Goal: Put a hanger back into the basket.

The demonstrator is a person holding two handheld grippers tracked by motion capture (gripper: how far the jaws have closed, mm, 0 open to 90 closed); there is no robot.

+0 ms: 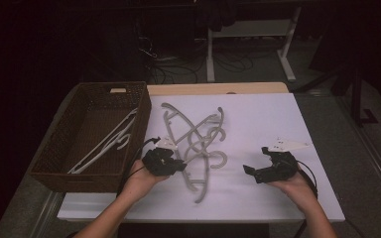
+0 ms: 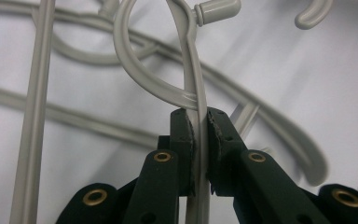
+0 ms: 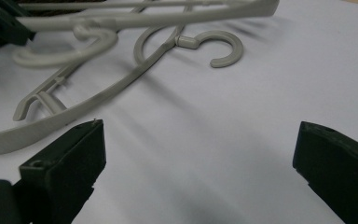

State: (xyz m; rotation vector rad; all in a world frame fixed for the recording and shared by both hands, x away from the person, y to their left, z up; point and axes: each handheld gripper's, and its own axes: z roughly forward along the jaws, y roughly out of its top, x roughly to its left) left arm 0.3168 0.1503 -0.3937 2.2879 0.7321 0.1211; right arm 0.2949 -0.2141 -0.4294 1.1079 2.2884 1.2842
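Hanger sorting, apparently: left tool [image 1: 176, 166] clamped on a grey hanger [image 2: 193, 88], right tool [image 1: 255, 171] wide open, empty; next, likely lift into basket [image 1: 92, 181].

high view: dim, dark surroundings, lit white table top [image 1: 258, 119] | gripper views: bright, even, soft shadows under hangers [image 3: 121, 84] | blur: near jaws and far hangers soft | glare: none
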